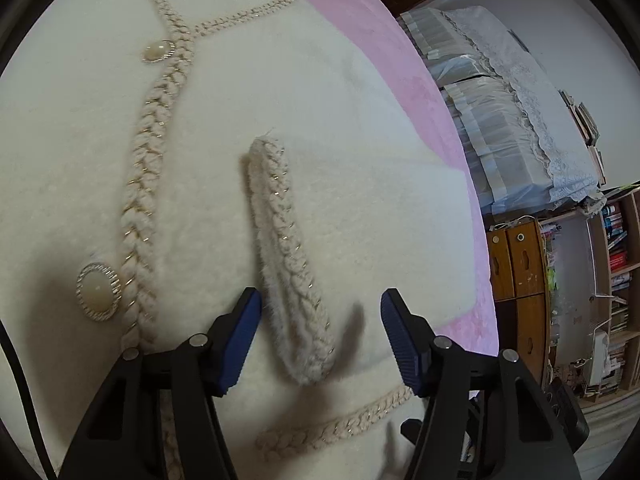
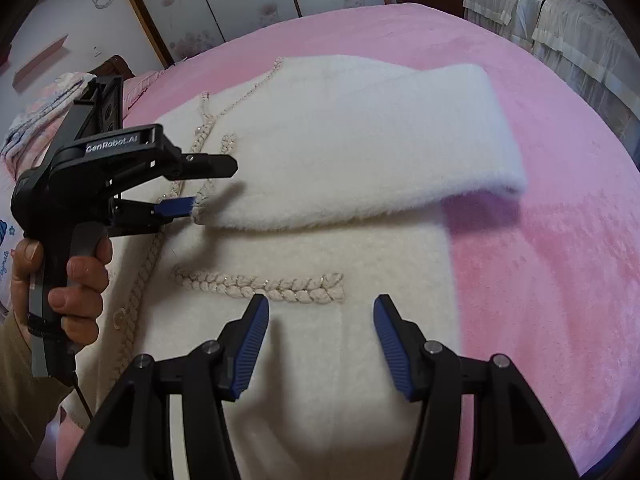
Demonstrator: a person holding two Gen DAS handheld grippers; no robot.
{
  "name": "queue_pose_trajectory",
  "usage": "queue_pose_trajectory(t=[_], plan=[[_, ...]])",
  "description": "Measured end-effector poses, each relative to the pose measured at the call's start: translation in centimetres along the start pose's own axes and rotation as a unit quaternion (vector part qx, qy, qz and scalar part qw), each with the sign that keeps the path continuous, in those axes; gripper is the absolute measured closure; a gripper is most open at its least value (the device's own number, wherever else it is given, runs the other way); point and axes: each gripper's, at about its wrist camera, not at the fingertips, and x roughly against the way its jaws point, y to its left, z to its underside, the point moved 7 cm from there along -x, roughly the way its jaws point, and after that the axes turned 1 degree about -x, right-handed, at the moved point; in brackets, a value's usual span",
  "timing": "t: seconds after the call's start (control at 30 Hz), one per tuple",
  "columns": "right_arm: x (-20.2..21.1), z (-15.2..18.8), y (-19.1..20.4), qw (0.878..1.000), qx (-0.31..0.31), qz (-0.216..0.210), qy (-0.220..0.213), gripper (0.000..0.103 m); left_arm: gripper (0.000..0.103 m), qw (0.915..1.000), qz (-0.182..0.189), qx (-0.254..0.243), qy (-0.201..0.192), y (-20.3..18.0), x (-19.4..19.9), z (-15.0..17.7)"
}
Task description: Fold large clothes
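1. flat on the pink bedspread lies the cream fleece jacket, one sleeve folded across its front.
2. left gripper is spread around the braided cuff, not pinching.
3. right gripper hovers spread over the braided pocket trim.

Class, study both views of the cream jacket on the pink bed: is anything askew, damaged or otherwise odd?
Nothing looks damaged or spilled. The cream jacket lies on the pink blanket with one sleeve folded across its front. The sleeve's folded end overhangs the jacket's side edge, slightly raised. Both the left hand-held gripper and right hand-held gripper are open.
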Motion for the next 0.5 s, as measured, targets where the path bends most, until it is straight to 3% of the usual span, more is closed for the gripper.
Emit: queue_pose_trajectory(t=[0.07,0.13,0.3,0.5], plan=[[-0.2,-0.2,0.0,1.000,-0.001,0.002,-0.001,0.048,0.087,0.9999,0.008,0.000,0.014,-0.6,-0.9,-0.2],[-0.4,-0.4,-0.2,1.000,-0.006,0.003,-0.001,0.048,0.088,0.9997,0.010,-0.005,0.023,-1.6,-1.5,-0.5],[-1.1,-1.9,-1.8,0.999,-0.024,0.024,0.000,0.048,0.089,0.9968,-0.017,-0.077,-0.014,-7.4,0.9,-3.9],[-2.7,-5.0,-5.8,0.996,-0.076,0.051,0.002,0.041,0.089,0.9835,-0.029,-0.120,-0.132,-13.5,9.9,-12.1]])
